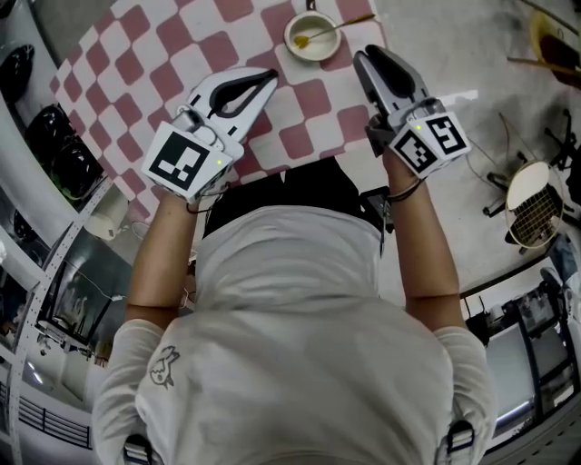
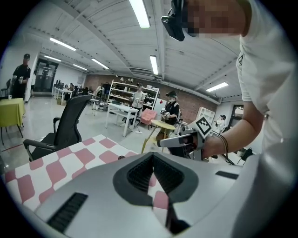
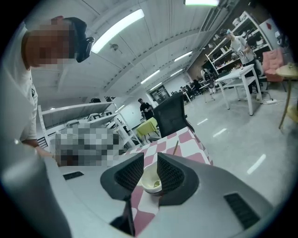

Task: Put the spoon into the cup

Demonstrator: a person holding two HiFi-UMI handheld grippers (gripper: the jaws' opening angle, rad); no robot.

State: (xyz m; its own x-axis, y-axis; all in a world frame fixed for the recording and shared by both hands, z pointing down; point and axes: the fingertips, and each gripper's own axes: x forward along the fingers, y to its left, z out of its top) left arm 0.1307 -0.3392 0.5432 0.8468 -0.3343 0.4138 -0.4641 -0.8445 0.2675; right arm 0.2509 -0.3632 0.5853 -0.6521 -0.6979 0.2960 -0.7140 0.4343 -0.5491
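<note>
A small cream cup (image 1: 311,36) stands on the pink-and-white checked tablecloth (image 1: 163,64) at the table's far edge. The gold spoon (image 1: 338,26) rests in it, bowl inside and handle sticking out to the right over the rim. My right gripper (image 1: 364,56) hovers just near-right of the cup, open and empty. In the right gripper view the cup (image 3: 152,183) shows through the gap of the right gripper (image 3: 150,160), with the spoon handle (image 3: 175,148) beyond. My left gripper (image 1: 270,78) is held over the cloth, near-left of the cup, shut on nothing; its tips meet in the left gripper (image 2: 152,158) view.
The table ends just right of the cup, with grey floor (image 1: 472,136) beyond. A round wire-topped stand (image 1: 531,204) is on the floor at right. A black office chair (image 2: 65,125) stands past the table's far side. People and tables are far behind.
</note>
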